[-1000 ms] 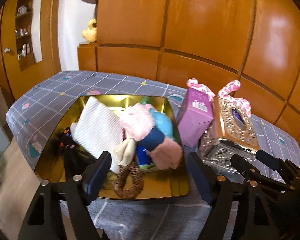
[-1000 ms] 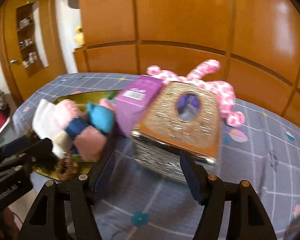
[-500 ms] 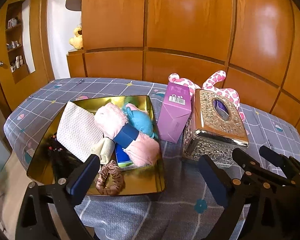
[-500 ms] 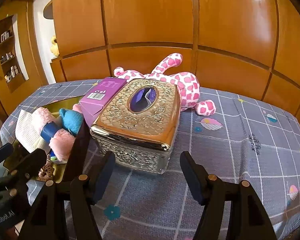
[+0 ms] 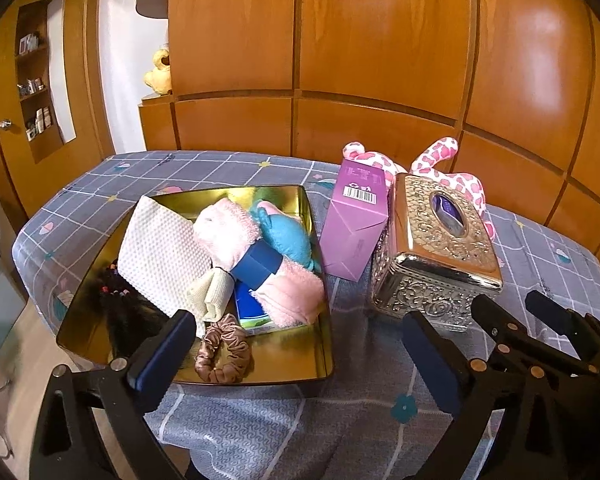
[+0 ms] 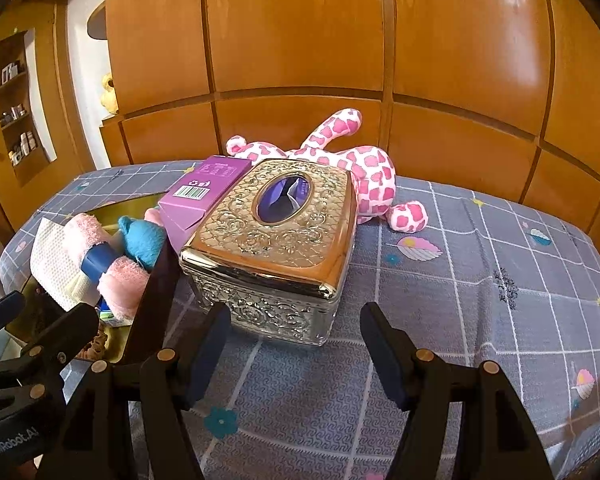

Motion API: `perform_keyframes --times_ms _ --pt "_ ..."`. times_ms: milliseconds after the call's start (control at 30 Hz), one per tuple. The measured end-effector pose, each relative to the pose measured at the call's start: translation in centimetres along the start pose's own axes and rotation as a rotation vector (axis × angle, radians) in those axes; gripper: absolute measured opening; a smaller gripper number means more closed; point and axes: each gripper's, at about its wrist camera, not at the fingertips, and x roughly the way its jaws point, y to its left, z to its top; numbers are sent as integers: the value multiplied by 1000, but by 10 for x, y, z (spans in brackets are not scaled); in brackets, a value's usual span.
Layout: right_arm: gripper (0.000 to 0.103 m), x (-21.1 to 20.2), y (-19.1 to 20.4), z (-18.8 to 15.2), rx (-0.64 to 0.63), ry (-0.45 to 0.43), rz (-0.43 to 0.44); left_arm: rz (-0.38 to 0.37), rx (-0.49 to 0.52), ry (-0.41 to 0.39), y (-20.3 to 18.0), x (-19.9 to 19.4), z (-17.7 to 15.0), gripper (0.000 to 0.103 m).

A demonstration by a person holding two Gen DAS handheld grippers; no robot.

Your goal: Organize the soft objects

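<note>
A gold tray (image 5: 296, 364) on the grey checked cloth holds a white waffle cloth (image 5: 160, 248), a pink towel roll (image 5: 224, 232) with a blue band, a teal plush (image 5: 288, 236), a brown scrunchie (image 5: 222, 350) and a black hair piece (image 5: 116, 300). My left gripper (image 5: 296, 324) hovers over the tray's near right corner; its jaws are opening, with nothing between them. A pink spotted plush (image 6: 360, 164) lies behind the ornate tissue box (image 6: 276, 236). Just short of that box's front, my right gripper (image 6: 295, 314) is open and holds nothing.
A purple carton (image 5: 354, 224) leans between the tray and the tissue box. A wooden panelled wall rises behind the table. The table edge falls away on the left toward the floor. A yellow plush (image 5: 158, 72) sits on a far ledge.
The left jaws have spread much wider. Both grippers have drawn back from the table, so the tray and the tissue box look smaller and farther off.
</note>
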Motion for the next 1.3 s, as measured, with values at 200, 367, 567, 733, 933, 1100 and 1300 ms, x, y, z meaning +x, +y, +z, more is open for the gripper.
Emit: perform_keyframes --times_ms 200,367,567,733,933,1100,1300 --pt "68 0 2 0 -7 -1 1 19 -10 -7 3 -1 0 103" --pt "68 0 3 0 -6 2 3 41 -14 -7 4 -1 -1 103" --pt "68 1 3 0 -9 5 5 47 -19 -18 4 -3 0 103" --pt "68 2 3 0 -8 6 4 40 -33 -18 5 -4 0 103" --pt "68 2 3 0 -9 5 3 38 -34 -17 5 -4 0 103" --pt "68 2 3 0 -12 5 2 33 -30 -18 3 -4 0 103" --pt "68 3 3 0 -11 8 2 27 -35 -19 4 -5 0 103"
